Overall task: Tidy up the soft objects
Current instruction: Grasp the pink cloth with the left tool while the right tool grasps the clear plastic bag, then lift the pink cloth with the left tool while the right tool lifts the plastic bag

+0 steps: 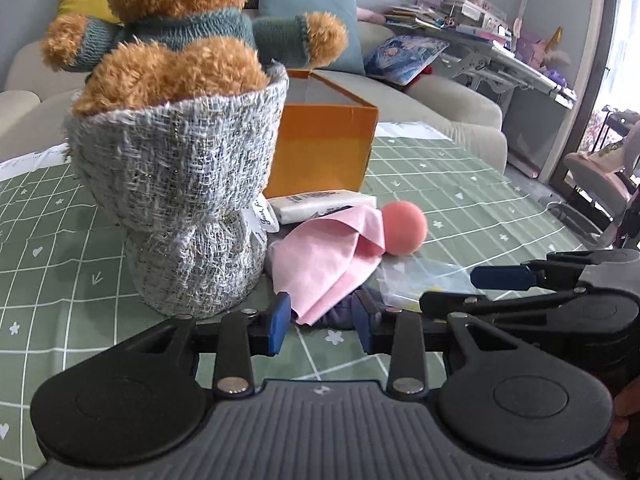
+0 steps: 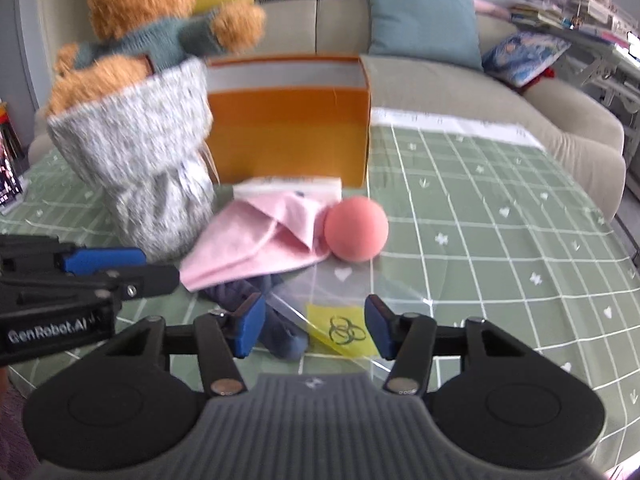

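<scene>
**Ana:** Tongs first, please. How do the two pairs stand?

**Ben:** Left tongs [image 1: 322, 326] are parted, low over the green checked table [image 1: 460, 184]. The near corner of a pink cloth [image 1: 324, 264] and a bit of dark blue fabric [image 1: 340, 314] lie in the gap, but the pads do not press on them. Right tongs [image 2: 314, 330] are also parted and grasp nothing; below their gap lies a clear plastic bag [image 2: 352, 280] with a yellow label, and the same dark blue fabric [image 2: 280, 340] sits just beside their left pad.

**Ana:** And the other soft things?

**Ben:** Beyond both tongs, a pink ball [image 2: 356, 228] touches the cloth's far right edge. Ahead and left of the left tongs, a teddy bear [image 1: 180, 20] sits in a grey woven sack [image 1: 176, 200]. Behind the cloth are a white packet [image 1: 320, 204] and an open orange box [image 1: 324, 148].
</scene>
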{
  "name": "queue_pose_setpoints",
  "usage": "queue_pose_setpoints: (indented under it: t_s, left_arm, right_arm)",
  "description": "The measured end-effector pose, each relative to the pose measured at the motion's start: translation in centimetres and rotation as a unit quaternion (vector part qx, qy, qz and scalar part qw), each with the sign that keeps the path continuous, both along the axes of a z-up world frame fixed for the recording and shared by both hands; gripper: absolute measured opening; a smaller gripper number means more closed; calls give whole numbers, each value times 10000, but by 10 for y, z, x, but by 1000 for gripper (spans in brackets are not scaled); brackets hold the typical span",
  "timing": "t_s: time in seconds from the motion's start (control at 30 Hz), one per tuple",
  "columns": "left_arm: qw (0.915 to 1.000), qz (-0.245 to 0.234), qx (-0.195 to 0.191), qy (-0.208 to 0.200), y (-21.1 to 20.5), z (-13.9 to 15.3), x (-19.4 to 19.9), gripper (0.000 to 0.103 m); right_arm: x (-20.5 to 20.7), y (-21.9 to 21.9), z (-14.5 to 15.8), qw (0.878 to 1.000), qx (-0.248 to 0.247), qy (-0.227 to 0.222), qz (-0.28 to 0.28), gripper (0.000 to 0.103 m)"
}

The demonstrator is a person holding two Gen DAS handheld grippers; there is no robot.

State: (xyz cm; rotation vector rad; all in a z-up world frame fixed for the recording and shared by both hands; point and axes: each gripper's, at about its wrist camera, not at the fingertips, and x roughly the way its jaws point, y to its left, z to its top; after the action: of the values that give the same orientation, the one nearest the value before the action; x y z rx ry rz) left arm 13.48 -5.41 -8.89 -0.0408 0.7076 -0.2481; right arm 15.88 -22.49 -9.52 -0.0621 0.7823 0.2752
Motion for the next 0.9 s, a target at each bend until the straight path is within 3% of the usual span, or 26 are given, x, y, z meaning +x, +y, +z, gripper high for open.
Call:
queue_pose_setpoints:
  t_s: [0.07,0.13,0.33,0.37,0.5,0.57,0.6,0.63,0.73,0.9]
  left_arm:
    - [10000,-30,79,-10,-2,-3,6,57]
    - [9999,-48,110,11,-5,-7,12,58]
    - [9999,16,80,128,-4,-19,31,58]
    - [9998,0,115,143,-5,-20,33,58]
    - [9993,-112,259,225,-8,-29,38,28]
    - [9994,-165,286,75,-8,-27,33,17]
    - [9993,-210,294,3,-9,-24,30,13]
    - [9992,-223,327,-105,-8,-21,26,10]
    - [9991,-183,275,-250,-4,-10,20,7]
    - [9987,35,392,-335,3,8,4,5]
  right_arm:
    - [8,0,-6,9999,-39,104,-14,64]
    - [14,-1,-11,9998,24,201,-68,68]
    - [26,-8,-22,9980,164,518,-311,63]
    - [25,-7,-23,9981,109,538,-280,58]
    - [23,-2,-29,9981,-68,599,-100,45]
    - [22,-2,-29,9981,41,620,-22,26]
    - [22,-2,-28,9980,64,635,-9,23]
    - [22,-2,-27,9979,80,641,-5,13]
    - [20,0,-22,9984,30,564,2,3]
    - [13,-3,-9,9992,110,380,-104,3]
